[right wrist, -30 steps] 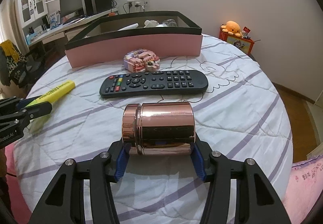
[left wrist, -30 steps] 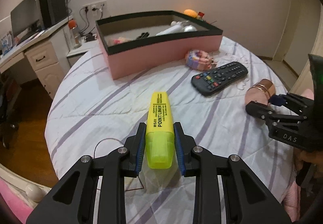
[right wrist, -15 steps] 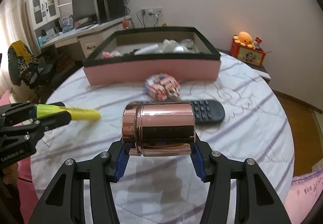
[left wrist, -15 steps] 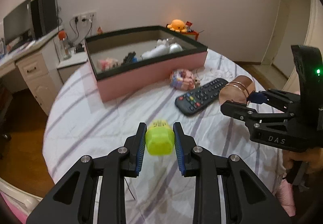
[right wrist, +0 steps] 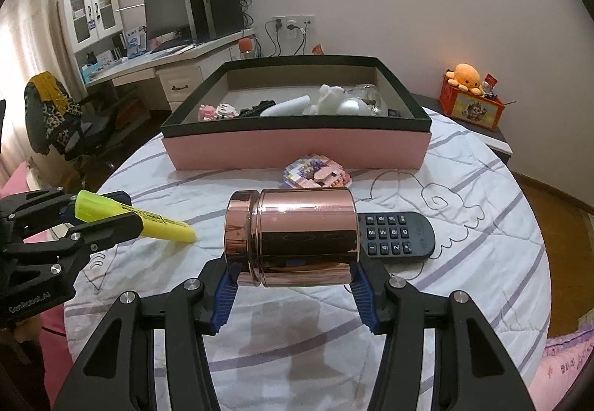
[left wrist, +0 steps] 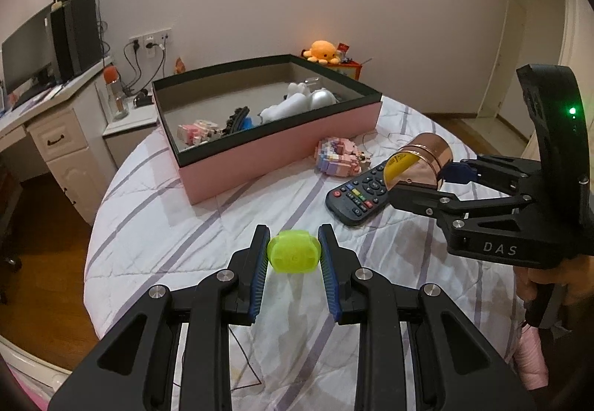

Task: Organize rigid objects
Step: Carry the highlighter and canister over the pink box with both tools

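Since 1.0 s ago both grippers have lifted their loads off the striped bedspread [right wrist: 464,188] and the pink box [left wrist: 282,155] has come nearer ahead of the jaws. The yellow highlighter [left wrist: 294,256] is clamped between the blue pads of the left gripper [left wrist: 294,257]; in the left wrist view only its green cap end shows between the jaws, while the right wrist view shows its body [right wrist: 148,220] angling down so its far tip is close to or touching the cloth. The right gripper [right wrist: 293,273] grips 1 rose-gold canister [right wrist: 291,236] lying sideways across its jaws, lid to the left, raised above the bed. In the left wrist view that right gripper [left wrist: 432,181] reaches in from the right, level, with a hand [left wrist: 557,285] on its handle.

Just beyond the canister lies 1 black remote [right wrist: 397,234], and beyond that 1 pastel block figure [right wrist: 315,175] sits just beside the box's near wall. The open box holds several things, including white toys [right wrist: 334,101] and a small pink block piece [right wrist: 215,111].

Behind the box stand a desk [right wrist: 167,68] with 1 monitor [right wrist: 167,16], and to the right an orange plush octopus [right wrist: 466,75] on a small box against the white wall.
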A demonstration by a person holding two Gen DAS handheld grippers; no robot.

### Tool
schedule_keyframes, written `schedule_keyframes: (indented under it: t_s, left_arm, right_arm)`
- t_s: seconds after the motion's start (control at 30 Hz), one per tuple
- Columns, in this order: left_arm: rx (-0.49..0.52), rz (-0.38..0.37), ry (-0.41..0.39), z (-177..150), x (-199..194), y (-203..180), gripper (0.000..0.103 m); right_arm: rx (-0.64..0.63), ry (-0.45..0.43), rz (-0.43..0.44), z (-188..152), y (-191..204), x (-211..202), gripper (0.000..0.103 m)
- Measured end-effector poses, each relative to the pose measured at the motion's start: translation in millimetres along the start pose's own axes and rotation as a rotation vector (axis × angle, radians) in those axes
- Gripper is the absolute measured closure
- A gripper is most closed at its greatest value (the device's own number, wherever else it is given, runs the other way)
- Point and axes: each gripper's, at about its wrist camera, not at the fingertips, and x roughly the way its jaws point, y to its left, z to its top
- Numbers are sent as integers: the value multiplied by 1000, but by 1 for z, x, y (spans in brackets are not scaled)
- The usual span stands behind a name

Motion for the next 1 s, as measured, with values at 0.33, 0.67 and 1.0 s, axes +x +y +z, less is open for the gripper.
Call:
schedule_keyframes:
  t_s: [0.33, 0.67, 1.0]
  left_arm:
    - [35, -5, -40, 12, -10, -5, 76]
    - [63, 12, -60, 24, -16, -5, 76]
    - [99, 42, -119, 84, -12, 7, 76]
  right_arm:
    - [-33, -16, 26, 13, 10, -5, 48]
    - [-53, -31, 34, 25, 16, -6, 48]
    - [-118, -75, 30, 72, 27, -5, 48]
